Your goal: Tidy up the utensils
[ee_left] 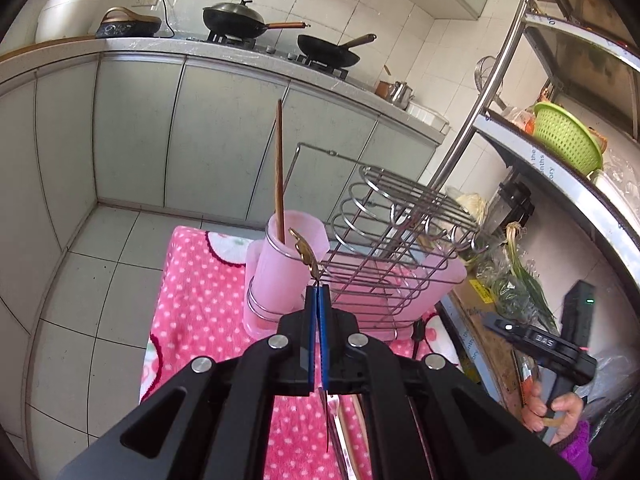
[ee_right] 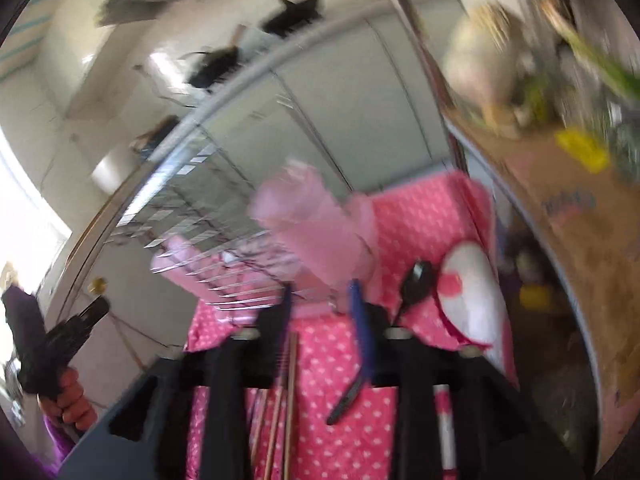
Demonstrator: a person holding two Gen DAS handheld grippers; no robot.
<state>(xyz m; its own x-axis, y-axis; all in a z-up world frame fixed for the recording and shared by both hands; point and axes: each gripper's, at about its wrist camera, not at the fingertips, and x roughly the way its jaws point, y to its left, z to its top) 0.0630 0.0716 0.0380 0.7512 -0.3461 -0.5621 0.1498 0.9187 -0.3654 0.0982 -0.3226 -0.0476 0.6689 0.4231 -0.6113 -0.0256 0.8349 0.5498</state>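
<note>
My left gripper [ee_left: 318, 292] is shut on a thin gold utensil [ee_left: 304, 254]; its ornate end sticks up over the rim of a pink cup [ee_left: 280, 272], and its thin end hangs below the pads. A wooden chopstick [ee_left: 279, 172] stands in that cup. The right wrist view is blurred: my right gripper [ee_right: 320, 304] is open with nothing between its fingers, above the pink dotted cloth [ee_right: 340, 440]. On the cloth lie several chopsticks [ee_right: 288, 400], a black spoon [ee_right: 416, 280] and a dark handle [ee_right: 348, 396]. The left gripper [ee_right: 96, 308] shows at far left.
A wire dish rack [ee_left: 400, 236] on a pink tray stands right of the cup. A metal shelf [ee_left: 560, 168] with a green basket [ee_left: 568, 136] and vegetables crowds the right side. Kitchen cabinets [ee_left: 200, 128] and a stove with pans lie beyond. A hand [ee_left: 560, 412] holds the right gripper.
</note>
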